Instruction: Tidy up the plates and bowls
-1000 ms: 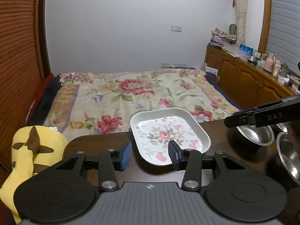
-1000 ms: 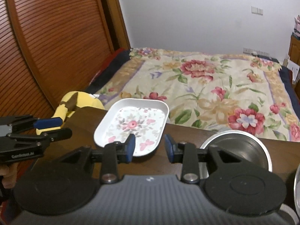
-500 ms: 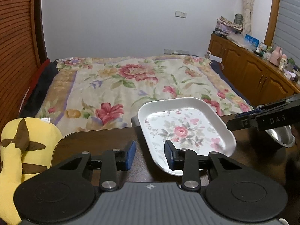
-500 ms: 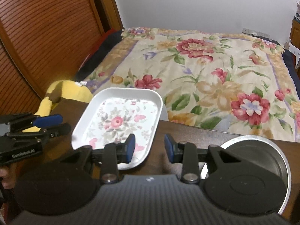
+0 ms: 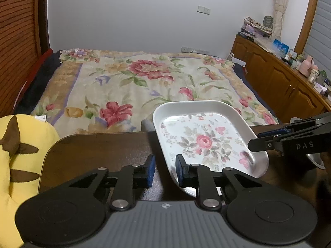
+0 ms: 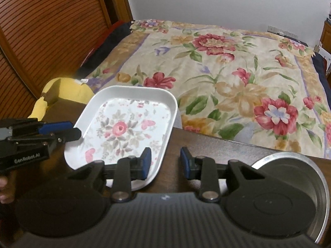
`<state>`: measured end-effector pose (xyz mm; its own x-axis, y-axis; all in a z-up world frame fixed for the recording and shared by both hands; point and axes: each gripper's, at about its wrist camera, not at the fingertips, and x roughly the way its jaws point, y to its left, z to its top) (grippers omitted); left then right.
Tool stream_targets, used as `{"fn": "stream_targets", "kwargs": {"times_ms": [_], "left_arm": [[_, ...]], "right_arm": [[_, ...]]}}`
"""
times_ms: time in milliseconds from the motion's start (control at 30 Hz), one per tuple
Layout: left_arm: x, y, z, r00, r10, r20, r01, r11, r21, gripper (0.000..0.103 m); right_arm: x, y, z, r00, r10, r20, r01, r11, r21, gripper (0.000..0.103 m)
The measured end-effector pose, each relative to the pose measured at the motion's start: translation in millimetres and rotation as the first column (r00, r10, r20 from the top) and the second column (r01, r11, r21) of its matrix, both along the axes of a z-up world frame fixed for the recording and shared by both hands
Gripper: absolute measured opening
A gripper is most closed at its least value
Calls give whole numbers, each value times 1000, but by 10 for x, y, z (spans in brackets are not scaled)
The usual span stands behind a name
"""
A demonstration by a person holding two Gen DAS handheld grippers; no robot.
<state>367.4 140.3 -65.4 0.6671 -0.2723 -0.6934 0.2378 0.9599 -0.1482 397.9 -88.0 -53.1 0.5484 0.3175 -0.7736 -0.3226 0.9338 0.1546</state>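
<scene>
While both stand parted, left gripper (image 5: 163, 170) and right gripper (image 6: 165, 162) flank the floral plate (image 5: 206, 142).

Over the last second the left tongs (image 5: 163, 171) have drawn closer to the floral plate (image 5: 206, 140), their gap narrowing a little, so the plate's near left edge now sits right at the right-hand pad. The right tongs (image 6: 165, 162) have also come in toward the plate (image 6: 126, 132), and its near right corner now lies by their left pad. The steel bowl (image 6: 310, 188) has slid toward the lower right corner of the right wrist view.
</scene>
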Motion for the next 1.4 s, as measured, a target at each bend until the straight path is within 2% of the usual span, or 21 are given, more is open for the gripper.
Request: {"fn": "stream_targets", "kwargs": {"times_ms": [267, 333, 467, 500, 633, 900, 1400], "left_arm": [[16, 15, -59, 1000, -1, -6, 1, 1000, -17, 20], [17, 17, -60, 1000, -4, -8, 3, 1000, -18, 16], [-30, -13, -43, 1000, -25, -11, 24, 1000, -17, 11], [-55, -26, -29, 1000, -28, -10, 28, 1000, -2, 11], [-149, -8, -8, 999, -42, -21, 42, 999, -1, 11], [-280, 64, 136, 999, -36, -3, 36, 999, 8, 11], [-793, -19, 648, 994, -49, 101, 47, 999, 21, 11]], "right_arm": [[-28, 67, -39, 1000, 18, 0, -18, 1000, -13, 27], [-15, 75, -61, 1000, 14, -10, -14, 1000, -16, 21], [-17, 66, -71, 1000, 20, -9, -20, 1000, -11, 19], [-22, 60, -72, 999, 30, -15, -30, 1000, -1, 10], [-109, 95, -69, 998, 55, -3, -55, 998, -25, 10], [-233, 114, 31, 998, 67, -4, -67, 998, 9, 10], [-673, -8, 472, 996, 53, 74, -57, 997, 45, 10]]}}
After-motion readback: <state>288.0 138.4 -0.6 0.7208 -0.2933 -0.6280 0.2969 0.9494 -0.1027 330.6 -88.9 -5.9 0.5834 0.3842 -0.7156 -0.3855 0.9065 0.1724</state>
